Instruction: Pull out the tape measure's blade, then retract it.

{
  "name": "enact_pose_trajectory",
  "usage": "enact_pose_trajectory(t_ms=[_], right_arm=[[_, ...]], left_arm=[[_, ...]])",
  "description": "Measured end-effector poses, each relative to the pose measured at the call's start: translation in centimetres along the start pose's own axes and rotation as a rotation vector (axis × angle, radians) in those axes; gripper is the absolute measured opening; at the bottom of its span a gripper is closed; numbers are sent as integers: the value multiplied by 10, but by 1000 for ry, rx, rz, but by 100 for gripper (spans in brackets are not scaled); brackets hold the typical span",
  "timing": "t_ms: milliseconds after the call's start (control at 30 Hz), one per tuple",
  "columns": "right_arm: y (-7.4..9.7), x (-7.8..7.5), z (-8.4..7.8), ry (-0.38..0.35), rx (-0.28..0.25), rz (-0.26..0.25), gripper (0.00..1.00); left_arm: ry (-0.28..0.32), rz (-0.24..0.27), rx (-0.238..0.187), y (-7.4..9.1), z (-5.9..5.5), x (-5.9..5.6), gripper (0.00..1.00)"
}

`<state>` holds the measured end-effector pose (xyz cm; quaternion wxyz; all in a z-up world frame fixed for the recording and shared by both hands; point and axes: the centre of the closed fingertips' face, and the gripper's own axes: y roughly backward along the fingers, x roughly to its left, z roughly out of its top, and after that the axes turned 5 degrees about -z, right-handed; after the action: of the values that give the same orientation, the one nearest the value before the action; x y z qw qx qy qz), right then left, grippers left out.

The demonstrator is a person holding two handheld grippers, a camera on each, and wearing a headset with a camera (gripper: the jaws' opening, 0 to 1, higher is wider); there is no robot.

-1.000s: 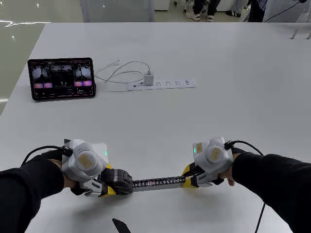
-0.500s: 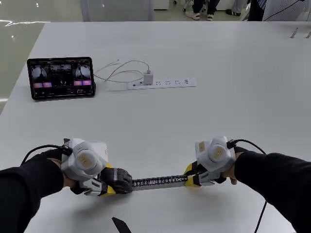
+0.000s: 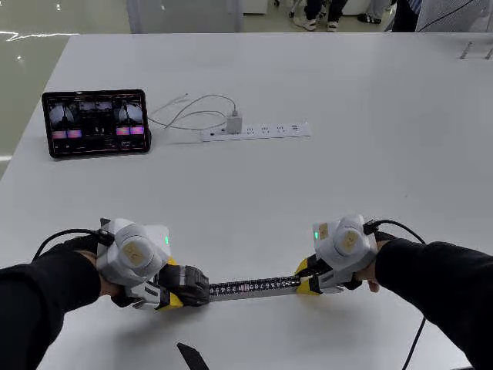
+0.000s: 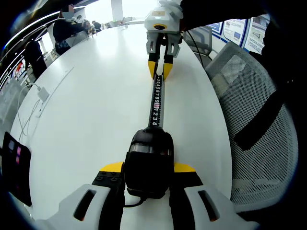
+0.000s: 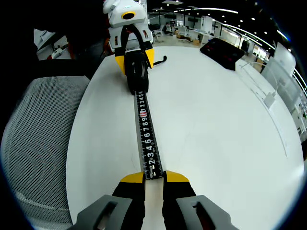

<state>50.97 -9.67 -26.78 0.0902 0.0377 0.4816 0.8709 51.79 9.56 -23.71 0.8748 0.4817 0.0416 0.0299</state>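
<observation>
A broad white tabletop carries the work, and both tools sit low over its near edge. The left gripper has its yellow-tipped jaws clamped on the sides of the black, rounded plastic case of the tape measure, pinning it on the surface directly ahead of its own fingertips. Well apart from it, the right gripper has its jaws pressed together on the free end of the blade, which runs straight away from its tips to the case's mouth. By the look of it the pull-out step is in hand, with only a short length drawn. The next move probably calls either for drawing the right gripper further from the case along the same line, or for walking it back toward the case so the spring takes the blade in. In both cases the left clamp has to hold firm, and the end should not be let go to snap home. The blade is a narrow dark strip lying flat on the table, taut and unkinked, printed with white numerals and one red mark.
</observation>
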Motion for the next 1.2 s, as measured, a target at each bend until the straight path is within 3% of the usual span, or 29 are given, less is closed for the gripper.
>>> enact_pose_trajectory(t_ms=[1200], right_arm=[[8,-1,-12,-8,16,-7,9]], left_arm=[[1,2,1,0,0,0,30]])
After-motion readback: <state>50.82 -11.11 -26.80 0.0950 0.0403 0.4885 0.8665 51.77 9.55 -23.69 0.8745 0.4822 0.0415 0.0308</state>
